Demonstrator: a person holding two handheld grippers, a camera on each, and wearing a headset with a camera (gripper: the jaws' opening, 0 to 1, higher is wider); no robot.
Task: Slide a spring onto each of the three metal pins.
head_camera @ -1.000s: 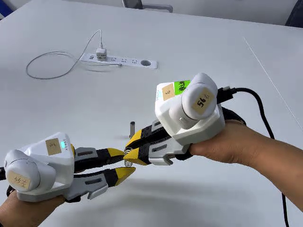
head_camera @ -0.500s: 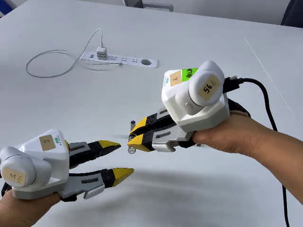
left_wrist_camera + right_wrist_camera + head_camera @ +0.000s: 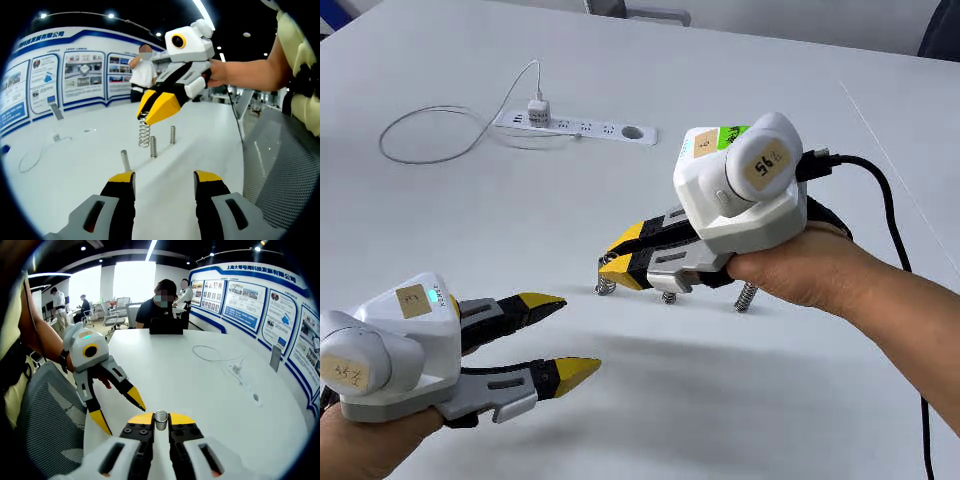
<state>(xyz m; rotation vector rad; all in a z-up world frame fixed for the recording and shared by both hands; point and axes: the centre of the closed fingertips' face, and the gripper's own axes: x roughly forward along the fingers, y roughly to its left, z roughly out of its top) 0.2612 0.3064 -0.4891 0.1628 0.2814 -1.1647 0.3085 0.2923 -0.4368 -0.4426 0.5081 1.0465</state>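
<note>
**Desk inventory**

1. Desk (image 3: 460, 230): white, wide top; carries all items below.
2. Right gripper (image 3: 610, 266): in the person's right hand (image 3: 800, 270), angled down twd the desk.
   - Jaws nearly closed, pinching the top coils of a spring (image 3: 160, 420).
   - In the left gripper view the spring hangs straight down from the yellow tips, lower end close to the desk.
   - Can't tell if that end touches the desk.
3. Left gripper (image 3: 572, 335): in the left hand (image 3: 360, 450), low over the desk, tips pointed twd the pins.
   - Jaws wide apart, nothing btwn them.
   - Well clear of the right gripper.
4. Bare pin (image 3: 125, 160): short metal post, upright on the desk, no spring on it.
   - Nearest of the three to the left gripper.
   - Sits just beside the hanging spring, not under it.
5. Near loaded pin (image 3: 153, 146): upright, carries one spring over its length.
6. Far loaded pin (image 3: 172, 134): upright, also carries one spring; stands beyond the near one.
7. Power strip (image 3: 570, 128): white, far side of the desk.
   - One white charger (image 3: 535, 108) is plugged in at its left end.
   - A white cord (image 3: 420, 140) lies in a loop beside the strip.
8. Black cable (image 3: 880, 230): runs from the back of the right gripper, along the person's arm.
</note>
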